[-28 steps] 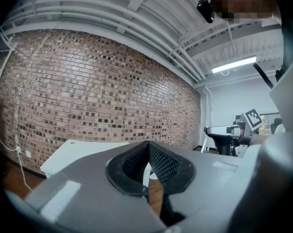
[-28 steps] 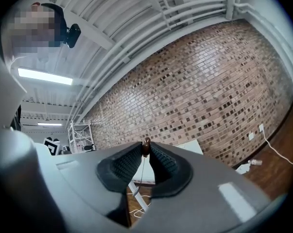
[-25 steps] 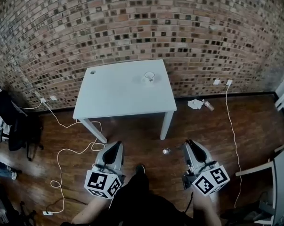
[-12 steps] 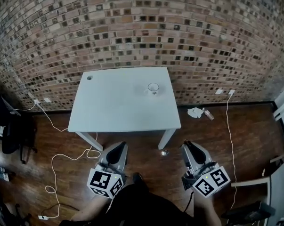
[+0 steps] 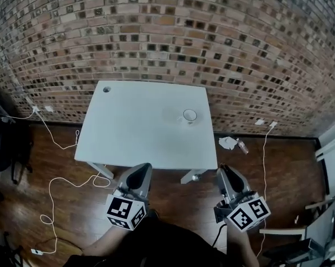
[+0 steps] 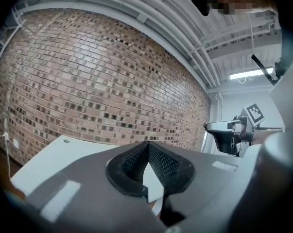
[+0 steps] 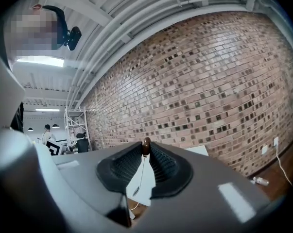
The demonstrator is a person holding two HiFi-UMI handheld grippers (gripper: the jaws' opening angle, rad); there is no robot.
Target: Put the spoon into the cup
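Observation:
A small white cup stands on the white table, toward its far right side. My right gripper is level in front of the table's near right corner, shut on the brown end of a thin spoon. The spoon's bowl sticks out to the left, beside the table leg. My left gripper sits at the table's near edge with its pads meeting at the tip and nothing between them. The cup is hidden in both gripper views.
A brick wall rises behind the table. White cables trail over the wooden floor at the left, near a black chair. Crumpled paper and a bottle lie by the wall at the right. A round hole marks the table's far left corner.
Both grippers have come forward to the table's near edge; table and cup now lie lower and closer in the head view. The spoon stays in the right gripper.

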